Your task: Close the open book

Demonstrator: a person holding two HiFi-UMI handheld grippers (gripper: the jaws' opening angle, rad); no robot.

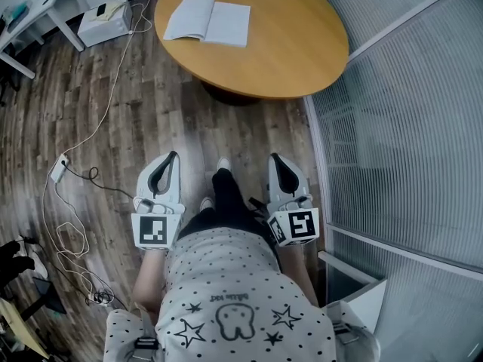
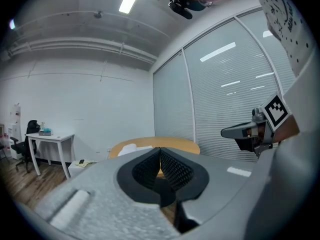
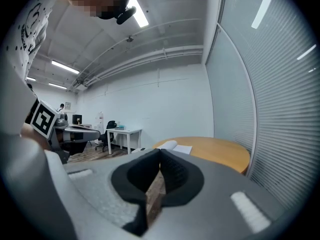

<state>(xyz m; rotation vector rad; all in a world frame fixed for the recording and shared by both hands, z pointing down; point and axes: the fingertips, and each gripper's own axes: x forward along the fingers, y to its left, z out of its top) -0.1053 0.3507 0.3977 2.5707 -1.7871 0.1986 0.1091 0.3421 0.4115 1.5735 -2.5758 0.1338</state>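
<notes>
Hand-held gripper status: left hand-held gripper and right hand-held gripper both clenched, nothing between the jaws.
Task item: open book lies flat on the round tabletop, well apart from both, which are held level over the wood floor.

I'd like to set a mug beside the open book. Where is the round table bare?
The round table is bare right of and in front of the open book, out to its rim by the glass wall. Only its far-left part is taken, by the book. Cables clutter the floor on the left.
</notes>
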